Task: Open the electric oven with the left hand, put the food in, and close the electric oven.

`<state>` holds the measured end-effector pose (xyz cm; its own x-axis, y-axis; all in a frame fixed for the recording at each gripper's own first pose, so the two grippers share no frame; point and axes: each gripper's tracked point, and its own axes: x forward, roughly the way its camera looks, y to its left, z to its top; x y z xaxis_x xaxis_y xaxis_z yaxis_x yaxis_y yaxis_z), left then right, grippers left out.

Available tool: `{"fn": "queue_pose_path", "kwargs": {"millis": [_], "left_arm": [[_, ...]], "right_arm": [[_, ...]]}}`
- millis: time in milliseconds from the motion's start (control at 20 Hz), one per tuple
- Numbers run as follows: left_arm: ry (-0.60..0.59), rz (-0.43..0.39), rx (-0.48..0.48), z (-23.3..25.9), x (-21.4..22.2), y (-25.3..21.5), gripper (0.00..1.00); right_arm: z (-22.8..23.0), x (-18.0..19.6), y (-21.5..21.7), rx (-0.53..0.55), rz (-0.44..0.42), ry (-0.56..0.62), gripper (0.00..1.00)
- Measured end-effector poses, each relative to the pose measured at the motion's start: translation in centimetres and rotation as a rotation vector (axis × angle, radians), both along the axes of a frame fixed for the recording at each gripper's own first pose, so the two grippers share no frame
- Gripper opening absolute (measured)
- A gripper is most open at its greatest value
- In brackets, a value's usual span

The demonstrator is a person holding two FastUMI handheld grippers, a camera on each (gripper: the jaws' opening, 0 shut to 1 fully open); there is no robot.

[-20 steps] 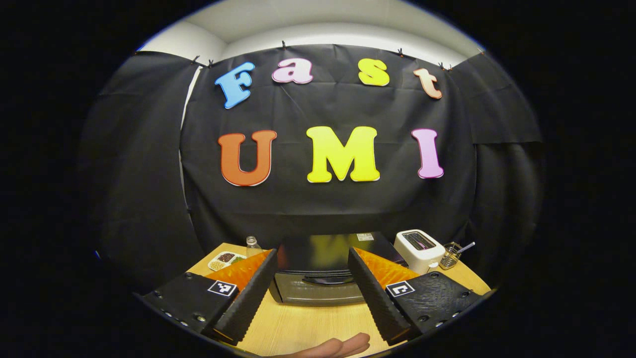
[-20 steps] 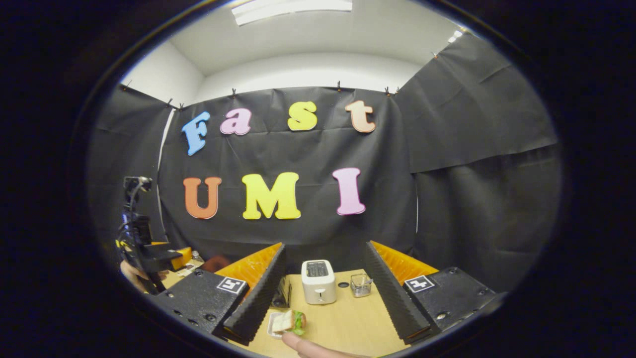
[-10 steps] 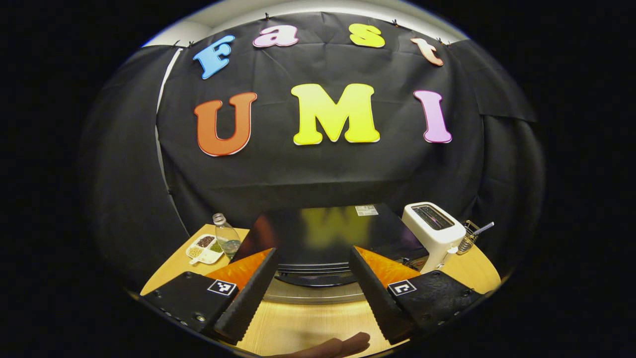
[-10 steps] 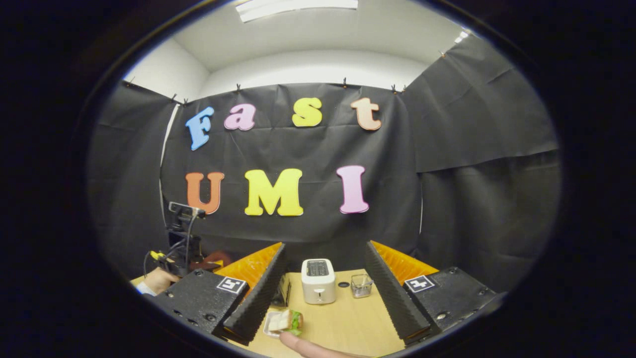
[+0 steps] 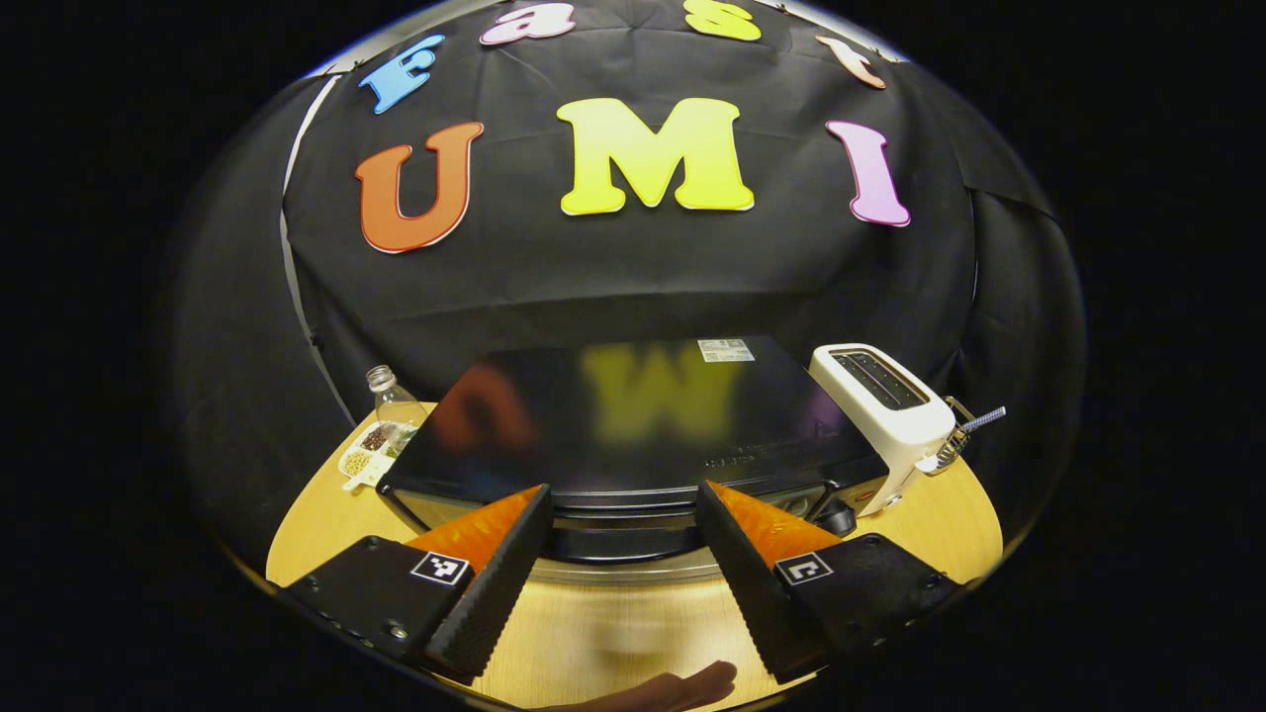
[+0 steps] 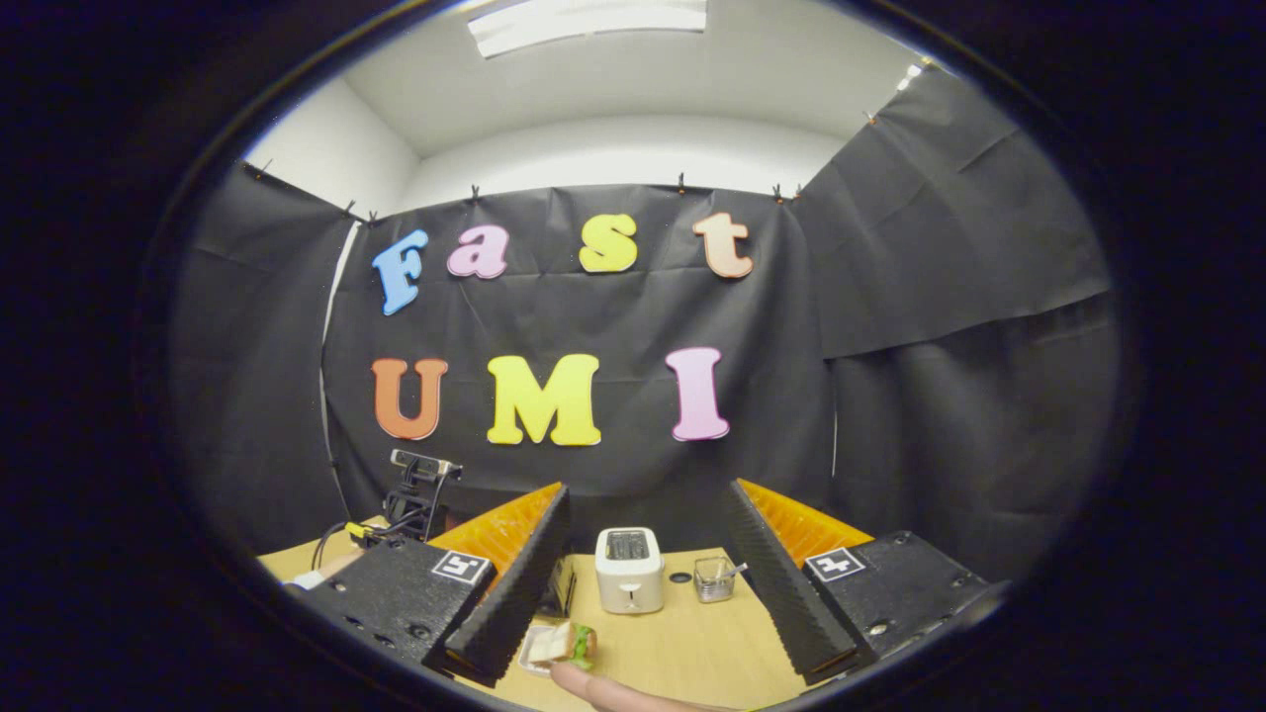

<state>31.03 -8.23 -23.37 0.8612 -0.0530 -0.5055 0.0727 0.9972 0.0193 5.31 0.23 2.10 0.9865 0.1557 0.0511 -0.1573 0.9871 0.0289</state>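
Note:
The black electric oven (image 5: 633, 425) stands on the wooden table (image 5: 316, 514), its glossy top facing me and its door shut. My left gripper (image 5: 623, 593) hangs open just before the oven's upper front edge, where the dark handle (image 5: 623, 539) lies between and beyond the fingers. In the right gripper view, a sandwich on a small tray (image 6: 559, 645) rests on the table near the left finger of my right gripper (image 6: 643, 603). That gripper is open and holds nothing. Farther left, the left gripper (image 6: 420, 489) and the hand holding it show.
A white toaster (image 5: 880, 410) stands right of the oven, with a wire basket (image 5: 964, 435) beyond it. A bottle (image 5: 391, 396) and a divided snack dish (image 5: 364, 460) sit to the oven's left. A fingertip (image 6: 603, 685) pokes in at the bottom edge.
My left gripper has moved forward and tipped down, so the oven looms much larger and nearer. The right gripper has barely shifted; both stay open.

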Motion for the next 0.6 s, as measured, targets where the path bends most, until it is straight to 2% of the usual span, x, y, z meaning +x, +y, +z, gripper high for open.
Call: {"fn": "queue_pose_path", "kwargs": {"millis": [50,100,150,200,250,600], "left_arm": [[0.008,-0.003,-0.006,-0.2,0.2,0.0,0.96],[0.009,-0.002,-0.009,-0.2,-0.1,0.0,0.84],[0.004,-0.008,-0.001,-0.2,-0.1,0.0,0.97],[-0.001,-0.014,0.011,-0.2,-0.4,0.0,0.96],[-0.006,-0.016,0.015,-0.3,-0.7,0.0,0.96],[-0.041,-0.019,0.001,-1.5,-6.2,0.2,0.96]], "right_arm": [[-0.1,0.0,-0.1,0.003,0.0,0.0,0.91],[-0.2,-0.1,0.0,0.007,0.003,0.004,0.91],[-0.4,-0.1,-0.1,0.01,0.004,0.012,0.91],[-0.6,-0.1,-0.1,0.01,0.005,0.019,1.0],[-0.7,-0.1,0.0,0.009,0.007,0.024,0.91],[-1.6,-0.4,0.4,0.016,0.02,0.046,0.91]]}}
